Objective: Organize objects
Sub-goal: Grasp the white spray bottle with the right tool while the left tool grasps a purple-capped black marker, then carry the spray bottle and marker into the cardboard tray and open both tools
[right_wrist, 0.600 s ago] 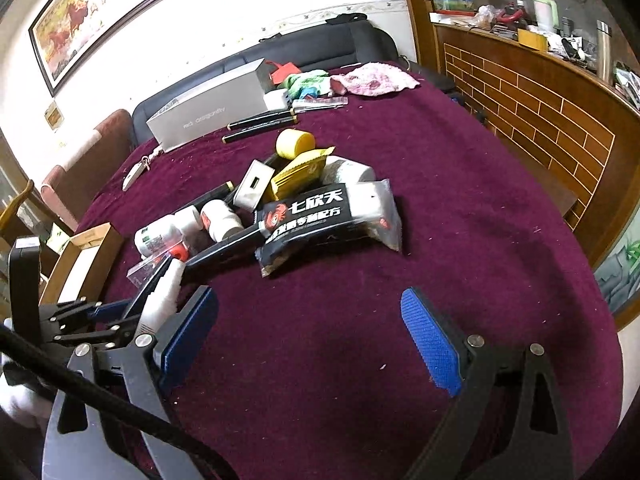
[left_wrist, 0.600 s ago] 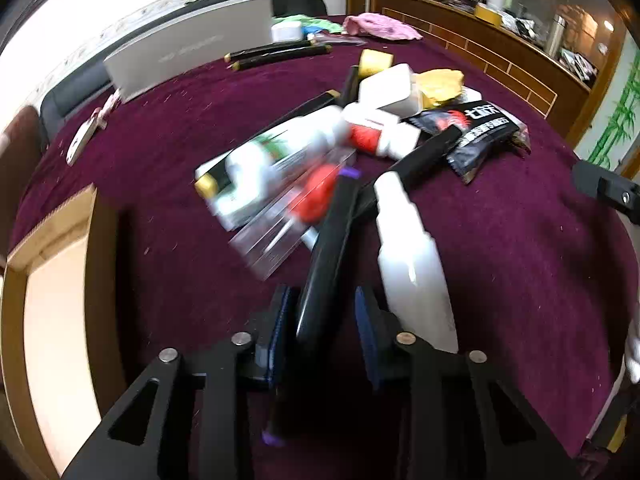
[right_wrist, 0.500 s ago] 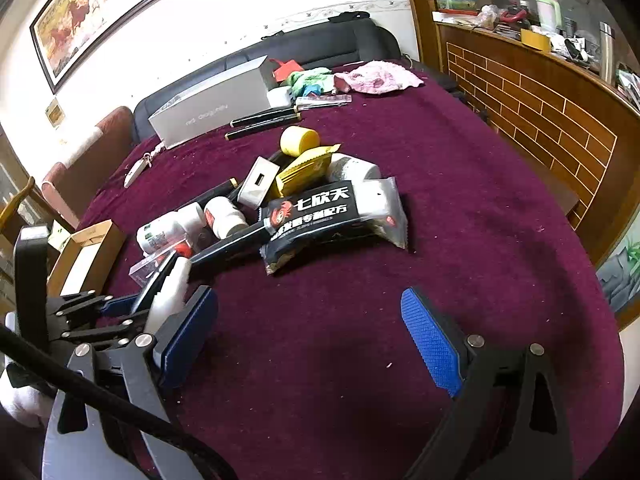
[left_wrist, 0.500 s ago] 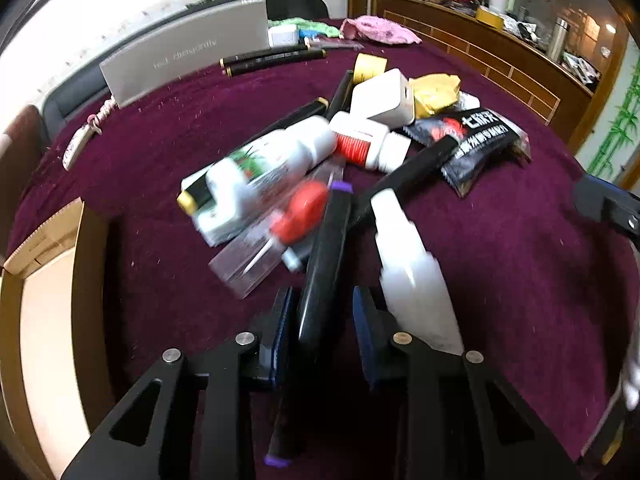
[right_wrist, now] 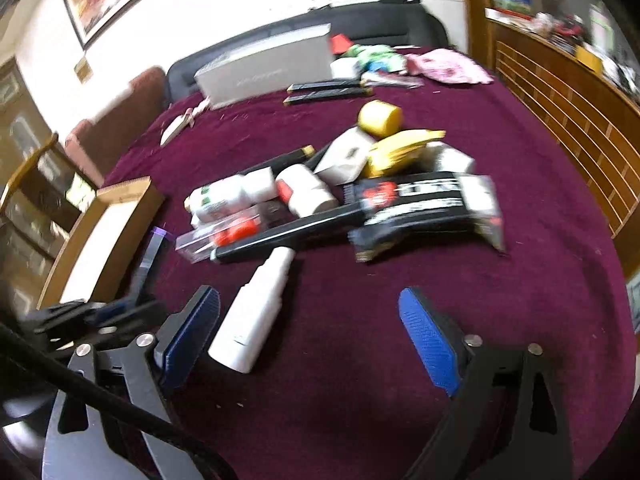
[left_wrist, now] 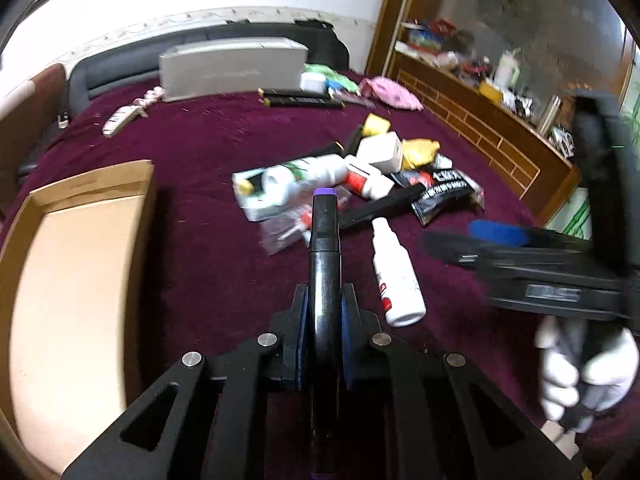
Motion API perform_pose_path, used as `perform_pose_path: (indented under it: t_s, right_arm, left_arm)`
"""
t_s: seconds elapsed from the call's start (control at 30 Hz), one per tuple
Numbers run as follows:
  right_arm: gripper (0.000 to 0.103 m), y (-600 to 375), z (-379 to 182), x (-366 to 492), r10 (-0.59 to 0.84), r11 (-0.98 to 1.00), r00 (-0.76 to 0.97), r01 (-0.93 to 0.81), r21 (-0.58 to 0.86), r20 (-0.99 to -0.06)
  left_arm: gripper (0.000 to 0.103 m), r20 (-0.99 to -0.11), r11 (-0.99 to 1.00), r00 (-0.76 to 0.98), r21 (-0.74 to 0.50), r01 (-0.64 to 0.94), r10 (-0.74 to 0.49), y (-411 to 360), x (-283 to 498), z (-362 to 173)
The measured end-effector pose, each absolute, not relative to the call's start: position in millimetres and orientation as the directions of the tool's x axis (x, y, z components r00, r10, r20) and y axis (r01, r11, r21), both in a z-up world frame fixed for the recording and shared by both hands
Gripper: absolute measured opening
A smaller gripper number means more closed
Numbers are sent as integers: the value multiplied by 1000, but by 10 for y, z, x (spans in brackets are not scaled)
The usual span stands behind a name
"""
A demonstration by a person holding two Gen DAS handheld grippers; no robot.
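Note:
My left gripper (left_wrist: 325, 320) is shut on a black marker with a purple end (left_wrist: 325, 248), held off the maroon cloth and pointing toward the pile. The same marker (right_wrist: 154, 248) shows at the left of the right wrist view. My right gripper (right_wrist: 308, 332) stands open above the cloth, with the base of a white spray bottle (right_wrist: 256, 312) just inside its left finger, untouched. That bottle (left_wrist: 394, 276) lies right of the marker. An open cardboard box (left_wrist: 76, 280) sits at the left. Behind lies a pile: white bottles (left_wrist: 304, 176), a black snack packet (right_wrist: 428, 208), a yellow packet (right_wrist: 400, 150).
A grey carton (left_wrist: 232, 66), two black pens (left_wrist: 300, 98) and a pink cloth (left_wrist: 390, 94) lie at the table's far side. A sofa and chair stand beyond. A wooden counter (right_wrist: 568, 112) runs along the right. A gloved hand (left_wrist: 580, 372) holds the right gripper's handle.
The left gripper has closed on the black marker and lifted it off the cloth, away from the pile. The right gripper has moved nearer the white spray bottle.

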State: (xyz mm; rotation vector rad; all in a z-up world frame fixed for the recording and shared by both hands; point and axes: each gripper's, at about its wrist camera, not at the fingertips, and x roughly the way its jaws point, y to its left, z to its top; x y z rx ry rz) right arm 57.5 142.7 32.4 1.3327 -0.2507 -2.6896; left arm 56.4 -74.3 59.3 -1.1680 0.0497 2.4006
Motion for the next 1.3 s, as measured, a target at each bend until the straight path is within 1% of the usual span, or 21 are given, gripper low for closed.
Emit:
perform_pose_path:
  t_s: [0.07, 0.13, 0.2, 0.27, 0.3, 0.33, 0.37, 0.43, 0.53, 0.6, 0.73, 0.87, 0.97, 1.07, 1.17, 1.3]
  right_arm:
    - [77, 1262, 248, 496, -175, -982, -569, 49, 180, -803]
    - [72, 1113, 165, 418, -143, -989, -537, 43, 143, -831]
    - [69, 1000, 66, 351, -106, -994, -506, 35, 102, -856]
    - [58, 925, -51, 292, -68, -998, -465, 23, 65, -883]
    - [53, 904, -28, 316, -46, -999, -486, 19, 42, -873]
    - [35, 888, -21, 333, -56, -998, -484, 31, 46, -873]
    - [29, 898, -2, 344, -60, -998, -482, 30, 52, -874]
    - [27, 956, 28, 382, -126, -992, -464, 35, 124, -877]
    - [27, 964, 147, 502, -183, -982, -470, 49, 181, -864]
    - [27, 919, 299, 610, -221, -975, -487, 76, 211, -845]
    - [27, 694, 716, 721, -317, -948, -540, 172, 267, -779]
    - [27, 342, 1088, 651, -449, -893, -530, 296, 339, -719]
    - [27, -5, 1230, 564, -525, -848, -484, 363, 385, -700]
    - [28, -353, 1242, 372, -554, -825, -447, 403, 395, -702]
    - [28, -693, 1103, 127, -573, -809, -373, 405, 427, -730]
    - [28, -979, 788, -224, -531, -835, -327, 360, 416, -782]
  left_arm:
    - [11, -743, -894, -539, -178, -411, 396, -851, 616, 640]
    - [12, -735, -897, -548, -190, -399, 399, -937, 655, 661]
    - [12, -732, -902, -554, -195, -385, 395, -1008, 668, 666]
    - [12, -728, -904, -559, -202, -378, 397, -1048, 692, 661]
    - [12, -725, -905, -563, -206, -373, 397, -1079, 704, 664]
    - [12, -721, -906, -568, -209, -368, 397, -1123, 729, 669]
    - [12, -716, -900, -565, -219, -376, 410, -1170, 745, 681]
    - [12, -705, -901, -574, -234, -367, 417, -1254, 773, 712]
    - [12, -681, -901, -597, -251, -354, 425, -1403, 843, 806]
    - [12, -668, -900, -608, -262, -349, 430, -1491, 886, 866]
    - [12, -640, -905, -641, -267, -332, 424, -1726, 893, 1028]
    - [12, -632, -929, -681, -243, -279, 370, -1981, 762, 1111]
    - [12, -641, -947, -697, -227, -228, 321, -2177, 590, 1088]
    - [12, -661, -955, -691, -241, -173, 292, -2381, 327, 988]
    - [12, -696, -963, -669, -240, -126, 261, -2504, 45, 827]
    - [11, -746, -968, -623, -239, -80, 236, -2583, -279, 544]
